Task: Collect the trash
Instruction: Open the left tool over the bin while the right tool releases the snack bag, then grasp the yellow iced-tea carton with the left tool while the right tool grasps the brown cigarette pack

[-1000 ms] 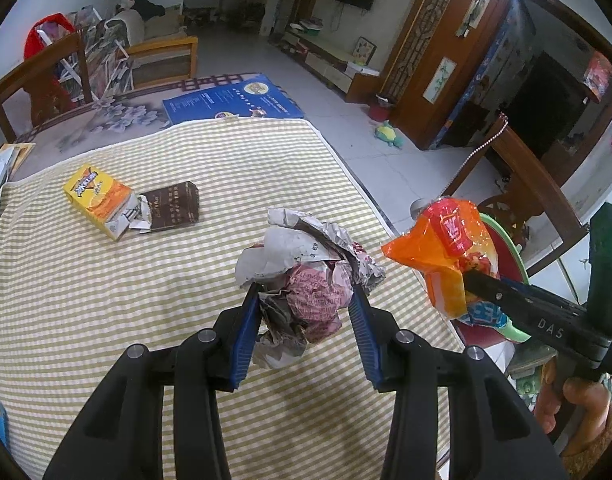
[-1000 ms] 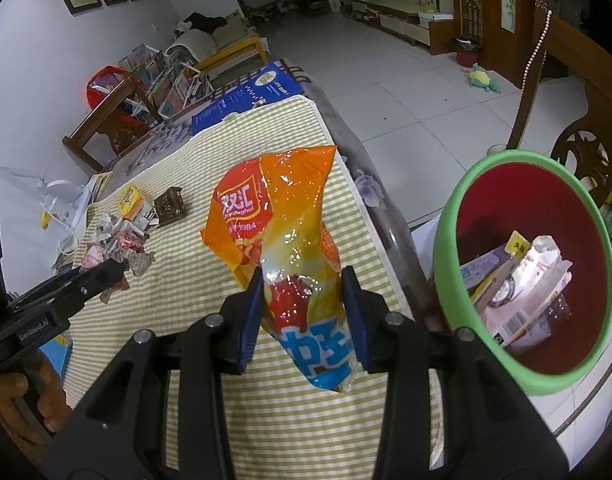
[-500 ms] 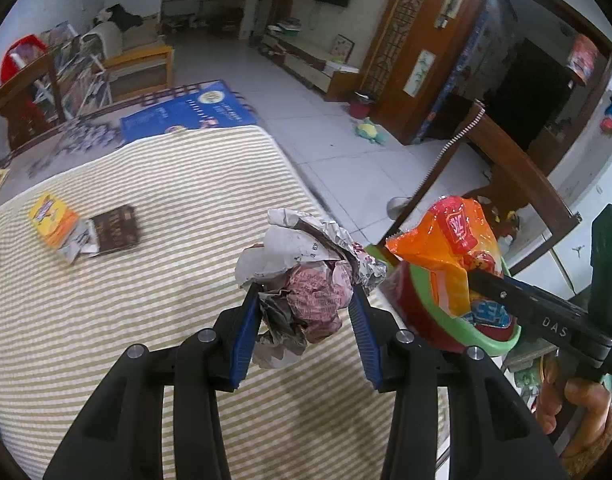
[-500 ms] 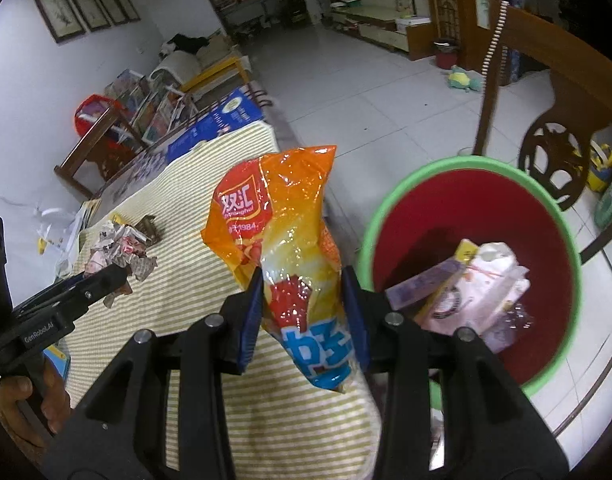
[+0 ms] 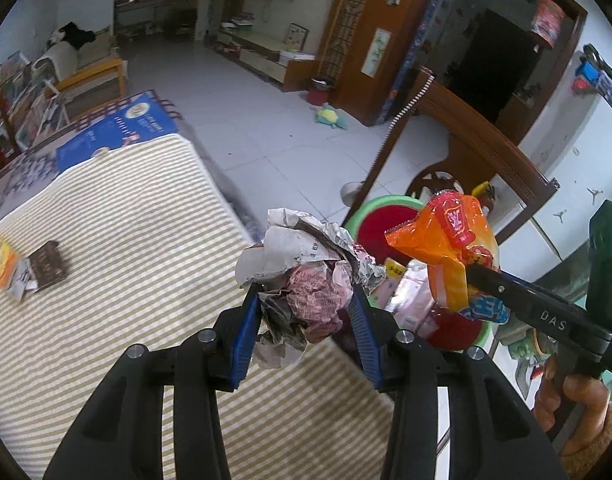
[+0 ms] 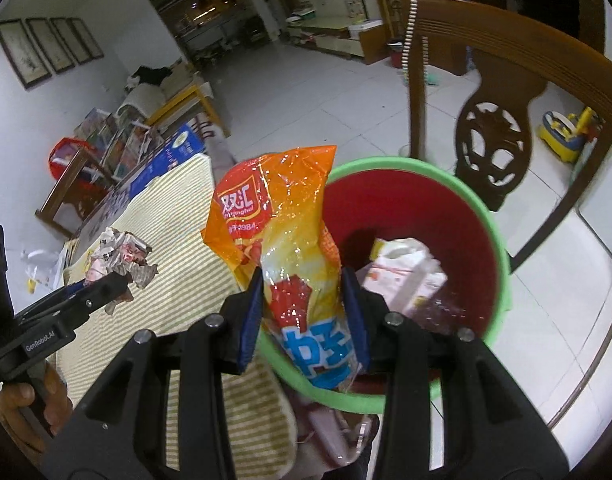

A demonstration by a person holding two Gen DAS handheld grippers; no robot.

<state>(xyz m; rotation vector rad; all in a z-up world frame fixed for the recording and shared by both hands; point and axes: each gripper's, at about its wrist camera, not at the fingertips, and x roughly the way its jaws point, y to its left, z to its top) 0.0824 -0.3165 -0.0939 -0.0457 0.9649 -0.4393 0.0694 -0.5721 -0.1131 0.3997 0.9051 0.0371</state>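
Observation:
My left gripper (image 5: 306, 300) is shut on a crumpled wad of newspaper (image 5: 306, 272), held above the right edge of the striped tablecloth (image 5: 106, 260). My right gripper (image 6: 302, 296) is shut on an orange snack bag (image 6: 282, 224), which hangs over the near rim of a red bin with a green rim (image 6: 494, 232). The bin (image 5: 370, 224) stands beside the table and holds several wrappers (image 6: 402, 272). In the left wrist view the snack bag (image 5: 450, 240) and the right gripper (image 5: 478, 280) are above the bin. The paper wad (image 6: 118, 256) shows at left in the right wrist view.
A yellow packet (image 5: 2, 260) and a dark brown box (image 5: 48, 266) lie on the tablecloth at far left. A blue poster (image 5: 118, 132) lies at the table's far end. A wooden chair (image 6: 494, 120) stands behind the bin. A hand (image 5: 574, 404) holds the right gripper.
Both grippers have carried their loads to the right, from over the tablecloth to the table's edge. The snack bag now hangs over the bin's rim. Both grips are unchanged.

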